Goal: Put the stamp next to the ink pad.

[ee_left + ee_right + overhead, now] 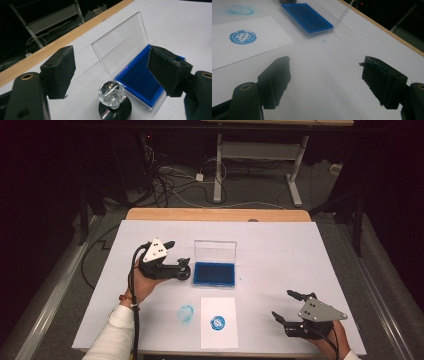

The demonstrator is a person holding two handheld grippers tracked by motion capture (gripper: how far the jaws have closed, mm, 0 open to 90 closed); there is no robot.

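Paper covers most of the table as a large white sheet (280,245), with a strip of bare wood (215,214) showing along the far edge. Near the middle sits a shallow clear plastic case holding a deep blue ink pad (214,274), its transparent lid (215,251) standing upright at the back. Just to the left of the case stands a stamp with a faceted clear crystal knob on a round black base (113,96); in the left gripper view its base lies beside the case's near corner, close to it, though contact cannot be judged.

The left gripper (172,254) is held in the person's left hand (142,285) over the stamp, jaws spread wide on either side of the knob and touching nothing. A grey three-cornered plate tops it.

Nearer the person lies a small white card (218,322) printed with a round blue seal mark (217,322). Just left of the card, directly on the sheet, is a fainter smudged blue ring (185,313).

The right gripper (287,306) hovers low near the table's near right corner, well apart from the case and card, its jaws wide and empty. One of its pads (378,75) carries traces of blue.
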